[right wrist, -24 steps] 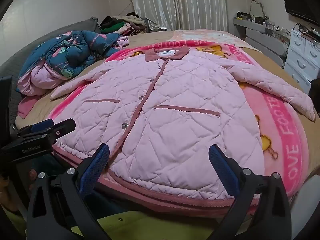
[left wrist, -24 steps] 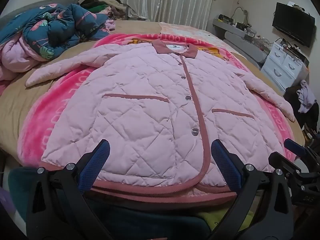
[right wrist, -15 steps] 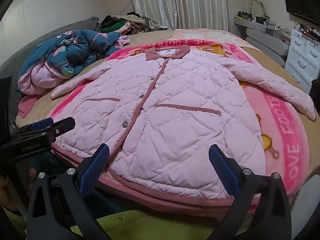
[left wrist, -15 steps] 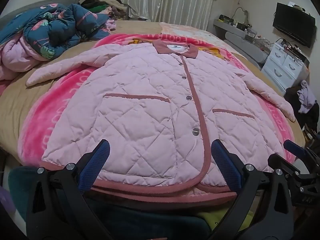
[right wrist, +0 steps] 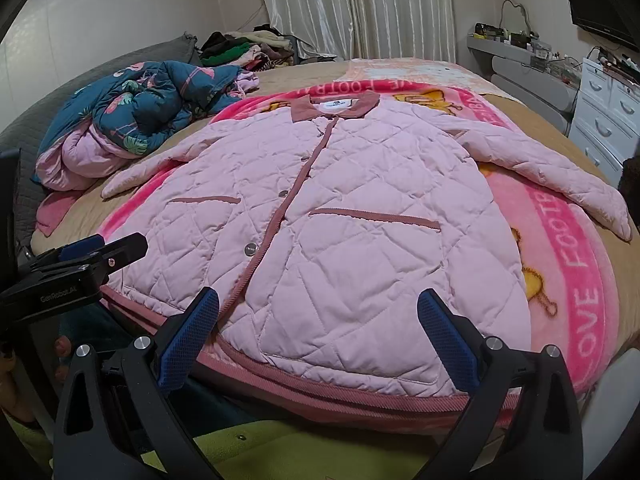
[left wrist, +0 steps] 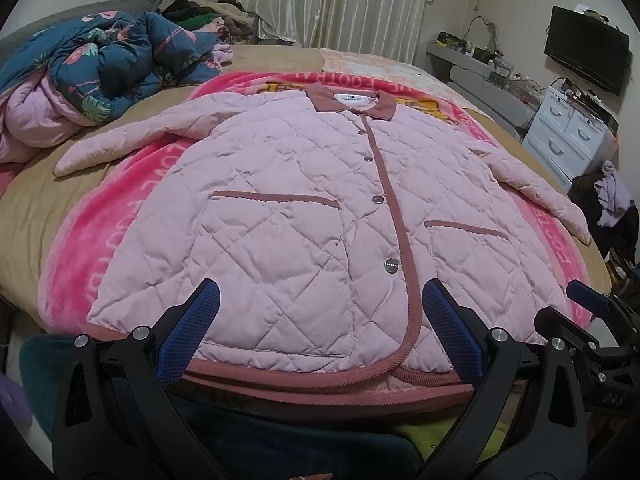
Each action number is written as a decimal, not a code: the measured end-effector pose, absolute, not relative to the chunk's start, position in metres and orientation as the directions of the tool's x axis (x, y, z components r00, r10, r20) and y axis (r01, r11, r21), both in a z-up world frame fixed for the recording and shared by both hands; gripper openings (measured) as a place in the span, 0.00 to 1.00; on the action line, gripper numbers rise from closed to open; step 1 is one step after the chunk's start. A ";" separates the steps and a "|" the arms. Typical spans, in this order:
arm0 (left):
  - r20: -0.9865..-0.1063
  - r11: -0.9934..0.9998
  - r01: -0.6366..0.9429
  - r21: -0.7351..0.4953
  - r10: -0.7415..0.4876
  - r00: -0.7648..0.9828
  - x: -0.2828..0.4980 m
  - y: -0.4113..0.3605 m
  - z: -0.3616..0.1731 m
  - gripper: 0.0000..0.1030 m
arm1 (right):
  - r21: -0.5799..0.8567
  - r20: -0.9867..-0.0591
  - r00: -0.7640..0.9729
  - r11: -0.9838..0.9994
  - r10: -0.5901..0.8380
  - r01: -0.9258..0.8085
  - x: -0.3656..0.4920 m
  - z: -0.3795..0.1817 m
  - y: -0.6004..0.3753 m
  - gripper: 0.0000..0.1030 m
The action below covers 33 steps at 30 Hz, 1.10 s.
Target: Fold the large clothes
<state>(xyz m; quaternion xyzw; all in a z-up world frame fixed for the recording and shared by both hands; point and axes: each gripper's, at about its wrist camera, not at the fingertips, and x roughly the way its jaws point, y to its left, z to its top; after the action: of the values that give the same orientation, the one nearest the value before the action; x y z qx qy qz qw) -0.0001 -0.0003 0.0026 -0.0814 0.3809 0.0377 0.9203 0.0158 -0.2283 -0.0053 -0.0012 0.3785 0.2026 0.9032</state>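
A large pink quilted jacket (left wrist: 288,216) lies flat and buttoned on a pink blanket (left wrist: 76,256) on the bed, collar at the far end, both sleeves spread out; it also shows in the right wrist view (right wrist: 360,216). My left gripper (left wrist: 320,332) is open and empty, just above the jacket's near hem, left of the button placket. My right gripper (right wrist: 318,336) is open and empty above the hem on the right half. Each gripper shows in the other's view: the right one (left wrist: 592,320) and the left one (right wrist: 92,256).
A bundled blue floral quilt (left wrist: 112,60) lies at the bed's far left, with piled clothes (right wrist: 244,48) behind it. A white drawer chest (left wrist: 572,132) and a wall television (left wrist: 586,54) stand on the right. A green cloth (right wrist: 280,452) lies under the grippers.
Both grippers have edged slightly forward toward the jacket's hem. The jacket has not moved.
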 end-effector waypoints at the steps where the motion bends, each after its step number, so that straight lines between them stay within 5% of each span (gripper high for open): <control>1: -0.707 0.984 -0.131 -0.121 0.007 0.708 -0.001 0.001 0.004 0.92 | 0.153 -0.684 0.631 0.918 0.367 -0.367 0.016 -0.006 -0.229 0.96; 33: -0.703 0.984 -0.130 -0.119 0.009 0.711 -0.002 0.002 0.008 0.92 | 0.154 -0.679 0.636 0.918 0.367 -0.365 0.016 -0.003 -0.233 0.96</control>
<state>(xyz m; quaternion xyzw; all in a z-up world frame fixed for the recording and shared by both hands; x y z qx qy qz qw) -0.0023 0.0019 0.0079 -0.0799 0.3783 0.0377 0.9215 0.0163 -0.2330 -0.0030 0.0012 0.3758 0.2021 0.9044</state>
